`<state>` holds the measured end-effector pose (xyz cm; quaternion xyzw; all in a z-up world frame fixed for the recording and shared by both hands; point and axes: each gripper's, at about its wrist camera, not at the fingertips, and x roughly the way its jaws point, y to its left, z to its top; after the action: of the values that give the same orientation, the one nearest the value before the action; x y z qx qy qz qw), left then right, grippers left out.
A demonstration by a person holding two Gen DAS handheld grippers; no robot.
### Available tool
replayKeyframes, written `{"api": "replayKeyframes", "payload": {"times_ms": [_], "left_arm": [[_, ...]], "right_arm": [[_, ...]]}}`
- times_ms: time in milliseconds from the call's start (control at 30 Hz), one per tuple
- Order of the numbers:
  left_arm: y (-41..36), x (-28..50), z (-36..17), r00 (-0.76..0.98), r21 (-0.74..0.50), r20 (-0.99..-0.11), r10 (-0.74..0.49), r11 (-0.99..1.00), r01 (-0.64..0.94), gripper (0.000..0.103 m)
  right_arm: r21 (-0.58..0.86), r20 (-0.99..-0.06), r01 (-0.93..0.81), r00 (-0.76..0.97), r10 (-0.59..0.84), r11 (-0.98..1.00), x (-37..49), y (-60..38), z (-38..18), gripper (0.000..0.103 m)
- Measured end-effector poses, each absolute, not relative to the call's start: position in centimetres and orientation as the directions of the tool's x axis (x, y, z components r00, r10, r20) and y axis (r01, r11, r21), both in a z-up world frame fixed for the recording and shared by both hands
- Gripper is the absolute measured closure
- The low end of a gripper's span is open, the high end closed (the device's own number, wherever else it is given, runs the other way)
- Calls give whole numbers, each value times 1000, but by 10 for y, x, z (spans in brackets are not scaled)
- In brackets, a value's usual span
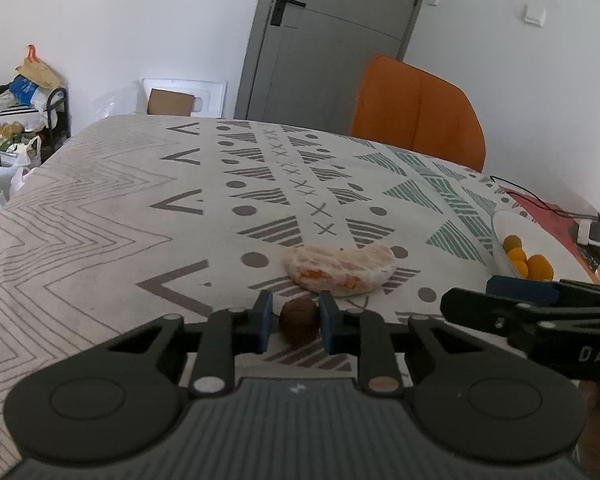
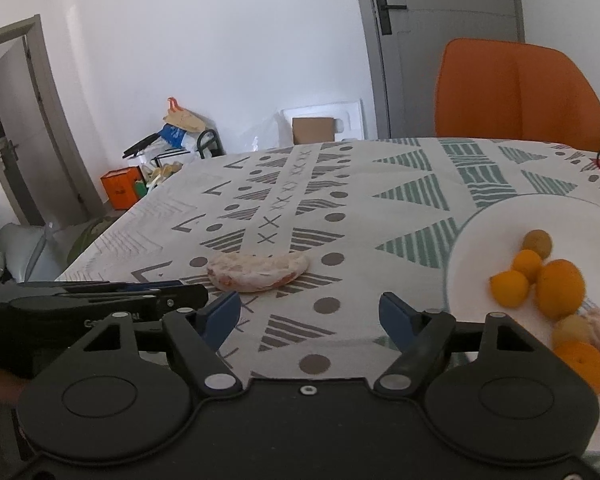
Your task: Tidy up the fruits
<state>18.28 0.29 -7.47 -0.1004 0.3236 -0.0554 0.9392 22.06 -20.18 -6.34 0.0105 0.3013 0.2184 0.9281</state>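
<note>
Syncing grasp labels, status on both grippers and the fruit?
Left gripper shut on brown fruit. Right gripper open, empty. Peeled segment loose on cloth, plate of fruit right. Nothing blocking.

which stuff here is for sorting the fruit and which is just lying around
Job: brown fruit in the left gripper, peeled segment, oranges, plate.
Lying about: chair, cardboard box, bags, cable.
</note>
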Motion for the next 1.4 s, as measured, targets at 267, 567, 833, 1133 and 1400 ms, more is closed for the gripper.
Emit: {"api": "replayKeyframes", "payload": {"times_ms": [267,567,833,1133,1400], "left_arm": [[23,179,-71,797,-242,-588,-139,970,-10,80],[54,176,-63,820,-252,-566,-85,965,-74,80],[77,172,-63,825,-262,-562,-62,959,-106,80],[77,170,-62,826,-267,-559,-73,959,-96,80],[57,167,-50,837,-256,-538,-102,966,-46,80]], "right_arm": [[150,-579,-425,694,428,893,234,-180,-68,24],[125,-614,-441,670,418,889,251,-149,-73,13],[95,-623,-439,674,397,893,263,-125,-81,5],[77,-611,-425,694,380,902,253,-131,-76,26],[86,-566,-412,729,385,907,237,-151,-56,26]]}}
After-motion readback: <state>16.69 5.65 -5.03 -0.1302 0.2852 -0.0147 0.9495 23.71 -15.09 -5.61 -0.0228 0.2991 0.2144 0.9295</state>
